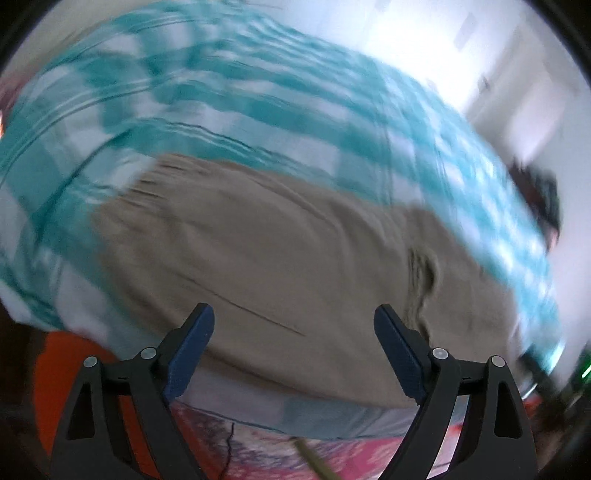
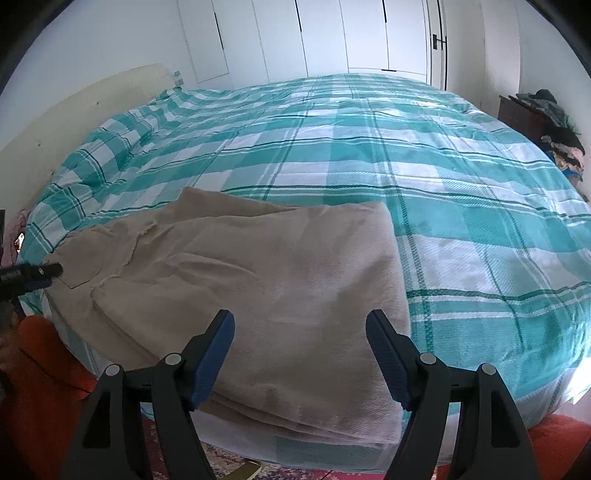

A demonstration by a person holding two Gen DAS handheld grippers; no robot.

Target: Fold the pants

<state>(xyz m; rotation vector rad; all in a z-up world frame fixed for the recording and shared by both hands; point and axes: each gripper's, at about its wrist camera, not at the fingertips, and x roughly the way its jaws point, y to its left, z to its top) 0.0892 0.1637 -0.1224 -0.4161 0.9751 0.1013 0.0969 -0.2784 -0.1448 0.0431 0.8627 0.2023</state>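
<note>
The beige pants lie folded on the near left part of the bed, on a teal-and-white checked bedspread, with the near edge of the garment reaching the bed's near edge. In the right wrist view the fold shows stacked layers at the near edge, and a seam and pocket edge run across the left part of the fabric. The right gripper hovers above the near portion of the pants; its jaws are spread, with nothing between the blue pads. The left gripper is also spread wide and empty, positioned over the pants; that view is blurred, so finer fabric detail cannot be read. In the right wrist view a dark gripper tip appears at the far left edge, just beside the left corner of the pants; contact cannot be determined. An orange garment on the person occupies the near left. White wardrobe doors stand beyond the far side of the bed, and a dark cabinet carrying piled clothes stands at the far right.
</note>
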